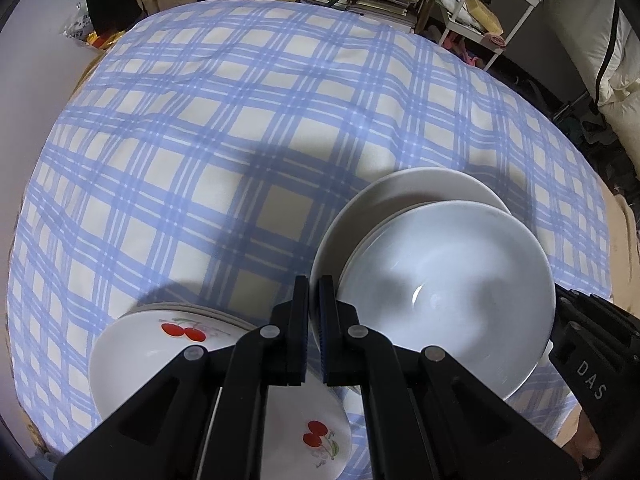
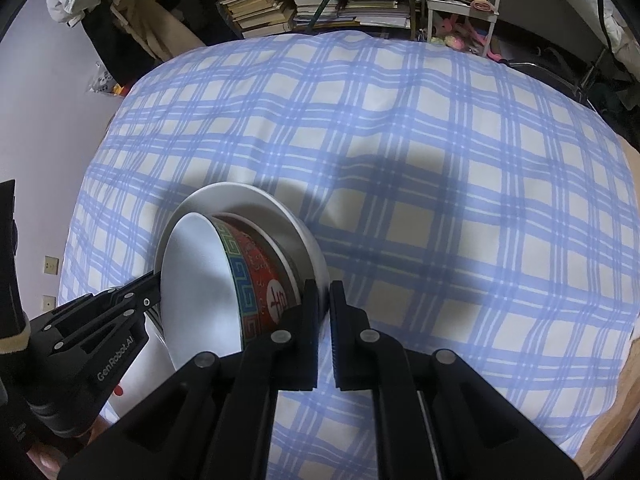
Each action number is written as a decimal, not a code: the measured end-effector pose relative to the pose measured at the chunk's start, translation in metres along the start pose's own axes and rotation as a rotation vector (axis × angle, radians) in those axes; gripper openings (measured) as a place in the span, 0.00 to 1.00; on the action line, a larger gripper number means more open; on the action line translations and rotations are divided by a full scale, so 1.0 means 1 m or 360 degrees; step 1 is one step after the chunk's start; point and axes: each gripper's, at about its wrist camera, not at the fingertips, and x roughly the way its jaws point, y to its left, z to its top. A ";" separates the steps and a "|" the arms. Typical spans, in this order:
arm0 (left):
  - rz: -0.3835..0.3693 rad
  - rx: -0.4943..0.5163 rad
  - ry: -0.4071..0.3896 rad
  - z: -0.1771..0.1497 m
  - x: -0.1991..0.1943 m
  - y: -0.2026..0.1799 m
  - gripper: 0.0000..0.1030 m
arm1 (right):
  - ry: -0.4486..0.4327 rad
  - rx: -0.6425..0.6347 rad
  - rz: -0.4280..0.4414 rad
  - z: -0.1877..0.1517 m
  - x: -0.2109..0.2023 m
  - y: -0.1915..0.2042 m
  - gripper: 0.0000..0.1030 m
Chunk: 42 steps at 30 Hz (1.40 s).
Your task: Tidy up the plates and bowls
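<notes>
Blue-checked tablecloth [image 1: 208,128] carries everything. Left gripper [image 1: 314,300] is clamped on the white plate [image 1: 400,188] rim, right gripper [image 2: 324,300] pinches that plate's opposite edge. A patterned bowl [image 2: 256,276] sits on it; cherry plates [image 1: 152,344] wait at 7 o'clock
</notes>
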 end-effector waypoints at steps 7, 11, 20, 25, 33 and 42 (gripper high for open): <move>-0.0015 -0.0024 0.0011 0.001 0.001 0.002 0.02 | -0.0008 -0.0015 -0.0010 0.000 0.000 0.002 0.09; -0.0030 -0.0021 -0.0016 -0.002 0.000 0.003 0.02 | -0.0021 -0.0020 -0.0013 -0.001 -0.001 0.003 0.09; -0.0009 0.0057 -0.0006 0.009 -0.011 -0.005 0.02 | 0.0007 0.0013 0.0007 0.004 -0.008 -0.003 0.09; -0.0028 0.0060 0.0008 0.017 -0.014 -0.005 0.02 | 0.0024 0.0093 0.0021 0.007 -0.012 -0.006 0.09; -0.0029 0.0076 -0.0022 0.014 -0.029 -0.007 0.02 | -0.0011 0.0046 -0.0024 0.004 -0.029 0.003 0.09; -0.0007 0.0028 -0.0090 -0.001 -0.067 0.007 0.02 | -0.0056 0.0022 0.0002 -0.006 -0.059 0.024 0.09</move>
